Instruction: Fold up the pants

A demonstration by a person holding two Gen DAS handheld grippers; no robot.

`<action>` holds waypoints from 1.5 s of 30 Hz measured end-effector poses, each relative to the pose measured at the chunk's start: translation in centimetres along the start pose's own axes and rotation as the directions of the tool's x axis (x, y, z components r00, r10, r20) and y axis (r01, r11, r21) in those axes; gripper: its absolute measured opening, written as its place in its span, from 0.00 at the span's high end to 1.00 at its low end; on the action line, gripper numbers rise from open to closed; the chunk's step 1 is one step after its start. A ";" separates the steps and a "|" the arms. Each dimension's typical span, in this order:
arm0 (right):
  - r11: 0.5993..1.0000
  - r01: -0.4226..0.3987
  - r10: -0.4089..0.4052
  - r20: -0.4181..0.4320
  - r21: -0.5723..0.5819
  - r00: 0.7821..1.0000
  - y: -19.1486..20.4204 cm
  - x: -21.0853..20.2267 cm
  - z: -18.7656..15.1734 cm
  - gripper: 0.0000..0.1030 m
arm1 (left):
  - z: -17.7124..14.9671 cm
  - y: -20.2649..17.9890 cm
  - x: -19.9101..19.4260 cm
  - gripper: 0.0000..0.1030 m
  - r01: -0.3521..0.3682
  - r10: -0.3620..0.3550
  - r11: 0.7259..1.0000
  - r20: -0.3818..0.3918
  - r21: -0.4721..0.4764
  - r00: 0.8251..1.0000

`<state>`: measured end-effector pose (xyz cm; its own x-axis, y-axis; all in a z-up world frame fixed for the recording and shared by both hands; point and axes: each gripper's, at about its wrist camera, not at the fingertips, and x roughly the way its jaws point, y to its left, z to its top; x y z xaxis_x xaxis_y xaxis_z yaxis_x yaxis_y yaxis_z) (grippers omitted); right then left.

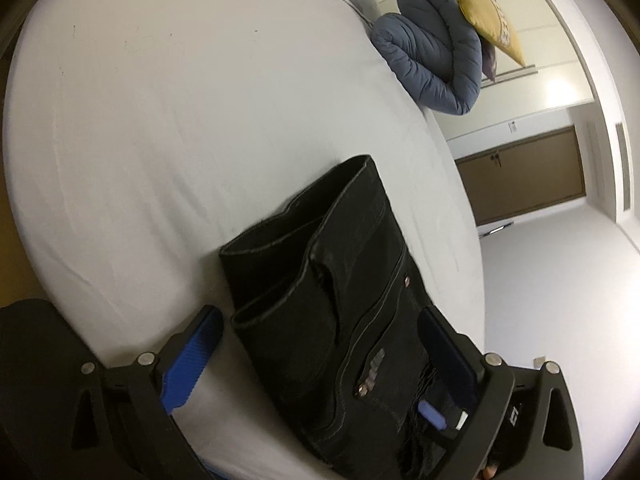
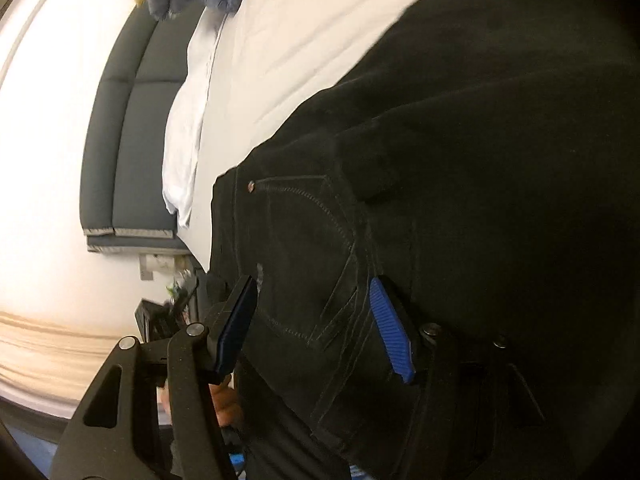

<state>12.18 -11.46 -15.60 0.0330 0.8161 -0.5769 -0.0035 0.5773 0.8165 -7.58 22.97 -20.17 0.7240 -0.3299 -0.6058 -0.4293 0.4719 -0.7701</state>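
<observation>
Black jeans (image 1: pixel 332 292) lie folded on a white bed (image 1: pixel 180 120). In the left wrist view the leg hems point away and the pocket rivets show. My left gripper (image 1: pixel 320 320) is open, its blue pads (image 1: pixel 192 356) set wide on either side of the folded stack. In the right wrist view the jeans (image 2: pixel 440 160) fill most of the frame, with a back pocket and its stitching between my fingers. My right gripper (image 2: pixel 316 312) is open around that pocket part, its blue pad (image 2: pixel 390 332) against the cloth on the right.
A blue-grey rolled duvet (image 1: pixel 432 52) and a yellow cushion (image 1: pixel 480 12) sit at the far bed corner. A dark padded headboard (image 2: pixel 132 128) and white pillow (image 2: pixel 184 140) are at the bed's head. A brown door (image 1: pixel 524 172) and grey floor lie beyond the bed edge.
</observation>
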 end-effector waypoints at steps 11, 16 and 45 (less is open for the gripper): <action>0.995 0.081 -0.082 0.010 0.066 0.997 0.1 0.1 0.2 0.43 | 0.8 0.9 1.1 0.80 0.021 -0.023 0.996 -0.023 -0.082 0.999; 0.992 0.123 -0.125 0.033 0.041 0.992 1.2 0.7 -0.2 0.43 | 0.1 -1.4 0.0 0.84 -0.003 0.002 1.000 0.026 0.015 1.000; 0.998 0.010 -0.002 0.121 -0.065 0.993 4.2 -10.7 -0.3 0.26 | -22.4 -24.6 2.8 0.85 -0.039 0.077 0.460 0.004 0.887 0.997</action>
<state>11.53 -17.75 -6.05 0.1539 0.8058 -0.5718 -0.0679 0.5859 0.8075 -7.10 -7.90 -7.37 0.6912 -0.2893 -0.6622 0.2531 0.9553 -0.1530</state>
